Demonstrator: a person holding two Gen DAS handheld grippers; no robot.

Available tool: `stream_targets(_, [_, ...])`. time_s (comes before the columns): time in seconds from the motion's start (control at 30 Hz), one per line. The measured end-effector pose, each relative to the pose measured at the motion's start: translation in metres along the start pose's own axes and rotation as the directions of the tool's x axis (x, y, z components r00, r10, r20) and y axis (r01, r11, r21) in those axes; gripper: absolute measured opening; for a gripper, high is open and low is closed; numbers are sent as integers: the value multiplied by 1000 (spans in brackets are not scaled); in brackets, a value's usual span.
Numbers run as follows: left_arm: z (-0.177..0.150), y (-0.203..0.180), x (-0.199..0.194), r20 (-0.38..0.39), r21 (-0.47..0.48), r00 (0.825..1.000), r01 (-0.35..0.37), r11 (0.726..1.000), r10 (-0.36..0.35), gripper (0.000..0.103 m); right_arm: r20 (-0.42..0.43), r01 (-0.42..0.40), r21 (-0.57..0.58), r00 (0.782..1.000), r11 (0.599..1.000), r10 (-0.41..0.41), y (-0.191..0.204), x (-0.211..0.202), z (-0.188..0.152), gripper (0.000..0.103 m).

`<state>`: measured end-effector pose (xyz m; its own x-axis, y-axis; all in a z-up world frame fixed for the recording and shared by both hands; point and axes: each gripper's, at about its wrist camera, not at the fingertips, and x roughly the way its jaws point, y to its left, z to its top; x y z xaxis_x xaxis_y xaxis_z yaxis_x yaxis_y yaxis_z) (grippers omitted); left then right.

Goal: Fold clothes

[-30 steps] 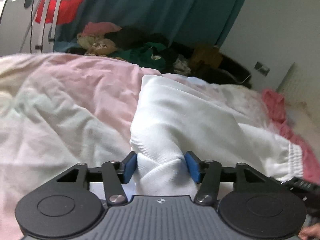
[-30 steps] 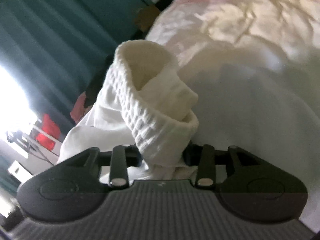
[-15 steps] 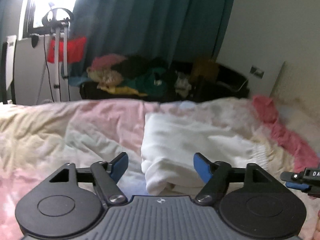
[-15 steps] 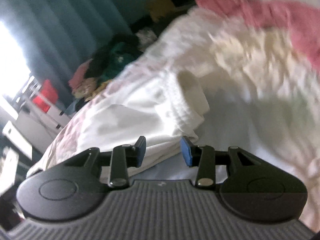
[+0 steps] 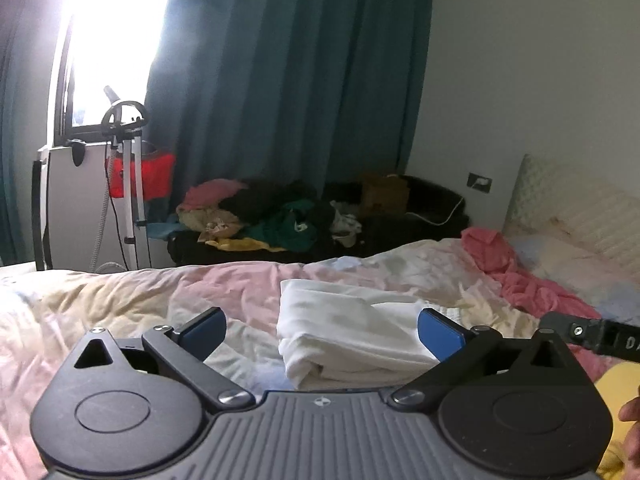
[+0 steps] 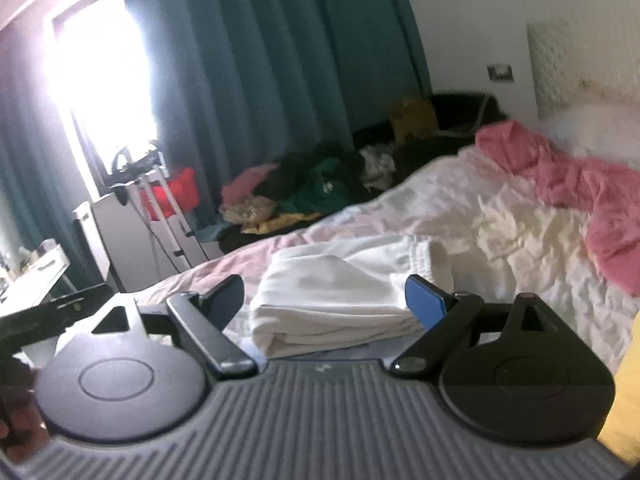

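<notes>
The white garment [image 5: 348,332] lies folded in a flat stack on the bed [image 5: 120,304], on the pink and cream duvet, with its ribbed cuff [image 6: 424,256] at the end nearer the headboard [image 5: 580,204].

The left hand-held gripper [image 5: 322,330] hangs above the near edge of the bed, its jaws opening and already wide apart. The garment shows in the gap between its blue pads [image 5: 438,334], but lies well beyond them on the bed, untouched. The right hand-held gripper [image 6: 324,300] is in the same state: jaws opening, spread wide, nothing clamped, the folded stack seen past them. A bit of that gripper also pokes into the left view at the right edge.

A crumpled pink cloth [image 5: 516,268] lies on the bed toward the headboard, well apart from the garment. Beyond the far side of the bed sits a heap of clothes [image 5: 272,216] in mixed colours, in front of a teal curtain [image 5: 288,80]. Left of it a stand [image 5: 128,168] with a red item [image 5: 156,176] sits by the bright window [image 5: 116,32]. A yellow thing [image 6: 628,384] fills the lower right corner of the right view; what it is cannot be told.
</notes>
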<state>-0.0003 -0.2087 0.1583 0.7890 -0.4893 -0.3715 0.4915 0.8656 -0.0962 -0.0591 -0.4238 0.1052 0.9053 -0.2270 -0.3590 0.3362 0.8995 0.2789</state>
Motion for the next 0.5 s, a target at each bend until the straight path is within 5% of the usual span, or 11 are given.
stream_targets(0.23, [-26,5,-52,46,27,998,-40,999,39,103,48,-26,-44,998,999,28,18,-35,-34,89])
stream_targets(0.5, [-52,6,-67,102,94,990,-107,990,98,103,97,9,-96,995,995,1,31,-30,-78,89])
